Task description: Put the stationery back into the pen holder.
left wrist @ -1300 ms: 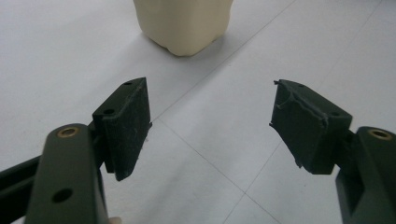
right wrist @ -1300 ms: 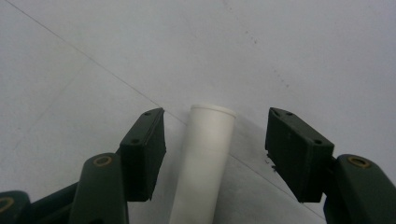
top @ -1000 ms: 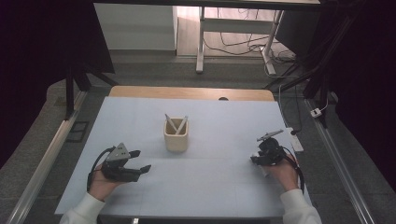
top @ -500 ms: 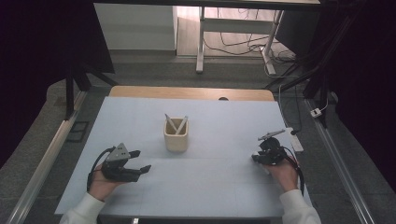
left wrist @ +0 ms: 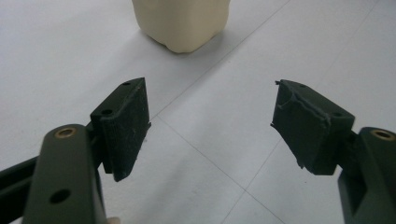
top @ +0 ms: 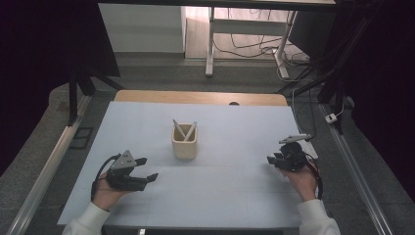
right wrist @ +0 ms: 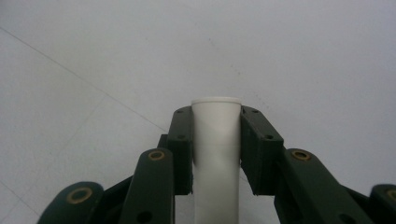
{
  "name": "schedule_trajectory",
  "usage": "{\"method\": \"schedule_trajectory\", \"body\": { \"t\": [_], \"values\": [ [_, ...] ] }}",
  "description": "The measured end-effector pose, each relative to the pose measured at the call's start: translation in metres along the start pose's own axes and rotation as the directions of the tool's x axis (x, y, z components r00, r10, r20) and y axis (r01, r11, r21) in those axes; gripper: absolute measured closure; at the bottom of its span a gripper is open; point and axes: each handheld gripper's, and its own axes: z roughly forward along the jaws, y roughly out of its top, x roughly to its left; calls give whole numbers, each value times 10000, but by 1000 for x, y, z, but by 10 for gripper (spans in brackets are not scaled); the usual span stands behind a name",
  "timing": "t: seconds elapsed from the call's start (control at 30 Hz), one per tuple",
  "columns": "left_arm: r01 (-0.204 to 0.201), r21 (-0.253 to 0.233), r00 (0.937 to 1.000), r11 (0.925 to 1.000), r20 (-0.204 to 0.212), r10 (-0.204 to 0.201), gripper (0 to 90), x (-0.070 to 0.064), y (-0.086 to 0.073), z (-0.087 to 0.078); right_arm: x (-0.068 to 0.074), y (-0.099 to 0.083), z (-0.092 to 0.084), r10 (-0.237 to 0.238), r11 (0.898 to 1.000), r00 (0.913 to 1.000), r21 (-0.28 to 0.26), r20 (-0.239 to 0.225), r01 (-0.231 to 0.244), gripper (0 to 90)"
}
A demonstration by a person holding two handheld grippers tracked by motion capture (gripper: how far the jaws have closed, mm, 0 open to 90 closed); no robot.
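Right gripper [right wrist: 216,154] clamping white cylindrical plastic pen [right wrist: 215,140], pads pressing both its sides; jaws just been closing onto it. In high view, right gripper [top: 288,159] sitting near right edge of pale grey bench [top: 235,196], pen [top: 295,139] sticking out above it. Left gripper [left wrist: 210,121] resting low over bench, jaws standing wide apart, gripping nothing. Cream square plastic holder [top: 185,143] standing upright mid-bench, holding two white sticks [top: 185,131], well apart from both grippers; holder [left wrist: 182,23] lying ahead of left gripper.
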Motion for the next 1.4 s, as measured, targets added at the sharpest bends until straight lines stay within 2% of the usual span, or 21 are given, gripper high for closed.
{"method": "schedule_trajectory", "body": {
  "t": [0.33, 0.53, 0.77, 0.83, 0.97, 1.13, 1.4],
  "values": [
    [-2, 14, 10000, 10000, 13, 2, 267, -1, 0, 0, -2, 2, -13, 138, 9972, 9999, -738, -58, -142, 668],
    [-4, 33, 10000, 10000, 28, 4, 266, -1, 0, 1, -1, 3, -22, 224, 9872, 9997, -1578, 6, -221, 668],
    [-9, 62, 10000, 10000, 35, 9, 266, 0, 0, 1, -2, 3, -27, 317, 9780, 9992, -2055, -237, -359, 668],
    [-12, 66, 10000, 10000, 39, 11, 265, -1, 0, 1, 0, 5, -29, 217, 9759, 9995, -2167, -228, -261, 668],
    [-10, 62, 10000, 10000, 48, 9, 265, -1, 0, 1, 5, 7, -34, 19, 9611, 9997, -2759, -247, -86, 667],
    [-10, 62, 10000, 10000, 57, 9, 265, -1, 0, 1, 8, 9, -40, 11, 9446, 9993, -3279, -367, -131, 667],
    [-14, 64, 10000, 10000, 59, 14, 264, -1, 0, 1, 13, 13, -44, -139, 9310, 9985, -3651, -527, -63, 667]
  ]
}}
